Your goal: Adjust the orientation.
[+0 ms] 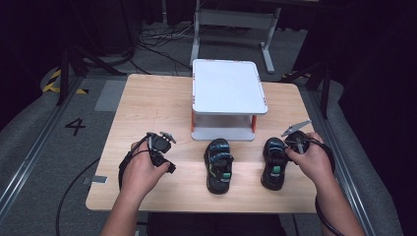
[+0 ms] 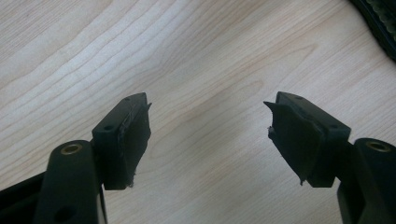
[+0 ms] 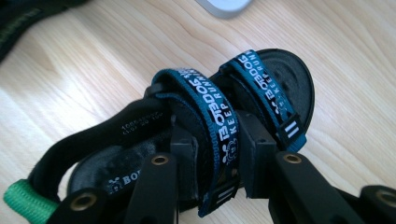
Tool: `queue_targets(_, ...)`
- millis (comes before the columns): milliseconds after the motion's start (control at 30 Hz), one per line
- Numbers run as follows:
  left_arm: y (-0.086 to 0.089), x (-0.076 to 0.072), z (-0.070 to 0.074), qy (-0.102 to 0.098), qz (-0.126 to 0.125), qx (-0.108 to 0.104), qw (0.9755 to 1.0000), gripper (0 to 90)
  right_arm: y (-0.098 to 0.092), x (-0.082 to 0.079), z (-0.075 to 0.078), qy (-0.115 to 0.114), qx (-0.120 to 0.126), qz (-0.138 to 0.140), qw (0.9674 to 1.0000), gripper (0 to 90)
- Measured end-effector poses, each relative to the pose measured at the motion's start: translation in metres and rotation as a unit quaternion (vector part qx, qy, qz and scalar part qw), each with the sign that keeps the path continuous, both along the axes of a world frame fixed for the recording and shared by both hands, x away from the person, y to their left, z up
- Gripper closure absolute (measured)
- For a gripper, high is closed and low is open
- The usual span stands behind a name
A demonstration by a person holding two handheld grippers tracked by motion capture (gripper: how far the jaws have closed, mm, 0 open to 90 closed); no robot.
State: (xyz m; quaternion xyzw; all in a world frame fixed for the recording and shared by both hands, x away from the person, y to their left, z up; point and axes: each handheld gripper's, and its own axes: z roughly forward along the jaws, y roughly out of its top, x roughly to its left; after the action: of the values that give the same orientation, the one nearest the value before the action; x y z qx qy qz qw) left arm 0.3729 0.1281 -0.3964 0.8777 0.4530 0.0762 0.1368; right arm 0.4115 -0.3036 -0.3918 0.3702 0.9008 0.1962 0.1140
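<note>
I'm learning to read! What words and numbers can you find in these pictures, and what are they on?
"KEEP RUNNING": on the blue straps of the right sandal, beside a brand word in odd letters that I cannot read for sure.
"BO...": white letters on that sandal's insole, cut off by the jaws.
Small white print on the heel strap: too small to read.
"4": on the grey floor left of the table.
</note>
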Motion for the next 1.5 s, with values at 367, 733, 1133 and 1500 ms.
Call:
queue_targets(367, 0.018, -0.016, 0.001, -0.004, 0.025, -0.001, 0.9997, 29.0, 0.063, -0.006, 0.009, 0.004, 0.029, 0.11, 0.9935, 71.1)
queue_targets(733, 0.022, -0.019, 0.0, -0.003, 0.027, -0.002, 0.9996, 29.0, 0.099, -0.004, -0.003, -0.024, 0.028, 0.133, 0.9904, 70.6)
queue_targets(1133, 0.02, -0.011, 0.002, 0.004, 0.019, -0.008, 0.9998, 28.4, 0.096, -0.002, -0.008, -0.01, 0.06, 0.108, 0.9923, 56.7)
queue_targets(1500, 0.014, 0.006, 0.008, 0.011, 0.001, 0.004, 0.9999, 25.6, 0.091, -0.025, 0.025, -0.013, 0.085, 0.049, 0.9951, 39.3)
